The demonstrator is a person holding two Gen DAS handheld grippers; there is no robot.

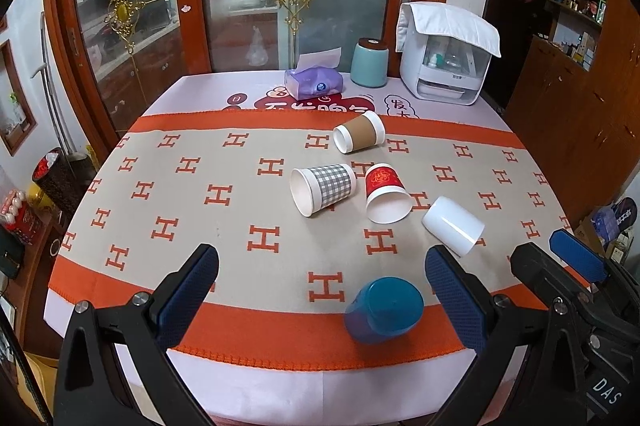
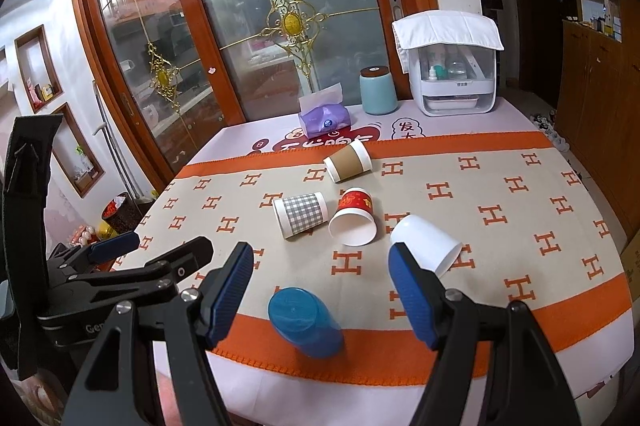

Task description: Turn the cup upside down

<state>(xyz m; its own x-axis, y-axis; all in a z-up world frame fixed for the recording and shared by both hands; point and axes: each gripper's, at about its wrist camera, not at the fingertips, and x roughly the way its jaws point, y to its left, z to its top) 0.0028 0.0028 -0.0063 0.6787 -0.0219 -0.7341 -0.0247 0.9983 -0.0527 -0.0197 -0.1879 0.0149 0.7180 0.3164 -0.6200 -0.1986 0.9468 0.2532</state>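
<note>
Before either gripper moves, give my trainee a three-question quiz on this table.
1. True or false: the blue cup stands upright with its mouth up.
2. How many cups lie on the orange-and-beige cloth?
3. Which cup lies nearest the tissue pack: A) red cup, B) brown-sleeved cup, C) white cup?

Key
1. False: it lies tipped on its side, its closed base showing.
2. Five, counting the checked cup.
3. B.
</note>
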